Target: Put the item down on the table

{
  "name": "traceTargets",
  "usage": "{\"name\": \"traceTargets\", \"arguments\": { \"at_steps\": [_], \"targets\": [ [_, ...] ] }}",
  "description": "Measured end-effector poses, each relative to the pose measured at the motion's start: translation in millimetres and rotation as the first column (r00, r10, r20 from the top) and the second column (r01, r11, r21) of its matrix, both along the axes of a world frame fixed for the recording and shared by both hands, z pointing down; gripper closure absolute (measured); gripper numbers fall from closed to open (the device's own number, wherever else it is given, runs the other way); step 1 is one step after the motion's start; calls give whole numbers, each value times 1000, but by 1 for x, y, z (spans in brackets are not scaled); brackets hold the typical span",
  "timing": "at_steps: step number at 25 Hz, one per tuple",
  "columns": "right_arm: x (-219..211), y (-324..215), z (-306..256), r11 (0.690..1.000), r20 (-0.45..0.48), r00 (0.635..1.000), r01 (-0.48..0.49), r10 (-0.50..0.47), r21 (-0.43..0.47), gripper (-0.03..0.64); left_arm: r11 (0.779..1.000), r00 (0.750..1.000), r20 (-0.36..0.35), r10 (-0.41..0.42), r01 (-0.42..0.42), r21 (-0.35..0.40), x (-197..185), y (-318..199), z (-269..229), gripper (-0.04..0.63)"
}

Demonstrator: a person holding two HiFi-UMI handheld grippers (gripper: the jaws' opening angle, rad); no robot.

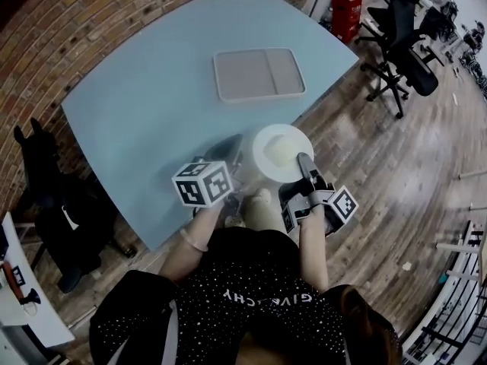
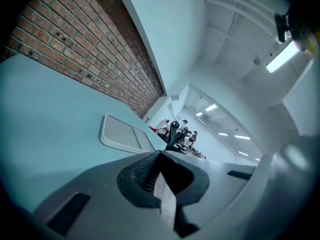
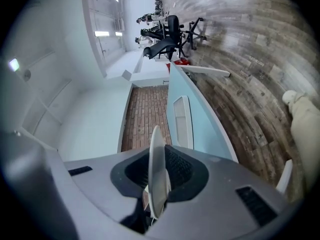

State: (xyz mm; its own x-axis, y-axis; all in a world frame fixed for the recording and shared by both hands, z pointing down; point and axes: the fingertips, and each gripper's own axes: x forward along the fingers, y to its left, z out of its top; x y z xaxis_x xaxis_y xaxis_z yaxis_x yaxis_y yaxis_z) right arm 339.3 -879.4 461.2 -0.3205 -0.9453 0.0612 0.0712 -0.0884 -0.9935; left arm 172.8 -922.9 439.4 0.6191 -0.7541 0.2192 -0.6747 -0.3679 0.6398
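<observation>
The person wore a black top [image 1: 251, 310] speckled with tiny white dots, with white lettering across the chest, and a thin bracelet [image 1: 192, 241] on the left wrist. The left tongs [image 1: 234, 147] and right tongs [image 1: 303, 160] each had a grey body, black ribbed pads [image 3: 182, 166] and a white cube [image 1: 203, 182] bearing black square markers.

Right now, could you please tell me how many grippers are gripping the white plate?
2: the left gripper clamps the plate on its left rim, the right gripper on its right rim.
</observation>
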Motion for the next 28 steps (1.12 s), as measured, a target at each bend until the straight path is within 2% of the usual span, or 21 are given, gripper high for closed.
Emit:
{"name": "traceTargets", "arguments": {
  "at_steps": [5, 10, 13, 17, 21, 28],
  "targets": [
    [-6, -54, 8, 999, -34, 998, 45, -45, -10, 568, 998, 998, 5, -62, 62, -17, -15, -29, 10, 584],
    [-14, -133, 11, 994, -155, 982, 112, -109, 8, 568, 991, 991, 14, -132, 132, -15, -29, -62, 13, 584],
    [-26, -192, 25, 988, -194, 969, 157, -154, -1, 568, 986, 986, 19, -167, 167, -28, -36, -82, 18, 584],
    [-50, -266, 45, 974, -254, 940, 227, -226, -25, 568, 975, 977, 15, -213, 213, -55, -46, -100, 26, 584],
    [-80, -320, 63, 953, -277, 912, 300, -302, -50, 568, 962, 965, 18, -260, 260, -81, -59, -113, 34, 584],
    [-100, -350, 93, 924, -383, 841, 358, -381, -132, 568, 954, 959, 30, -283, 285, -96, -63, -126, 41, 584]
  ]
}}
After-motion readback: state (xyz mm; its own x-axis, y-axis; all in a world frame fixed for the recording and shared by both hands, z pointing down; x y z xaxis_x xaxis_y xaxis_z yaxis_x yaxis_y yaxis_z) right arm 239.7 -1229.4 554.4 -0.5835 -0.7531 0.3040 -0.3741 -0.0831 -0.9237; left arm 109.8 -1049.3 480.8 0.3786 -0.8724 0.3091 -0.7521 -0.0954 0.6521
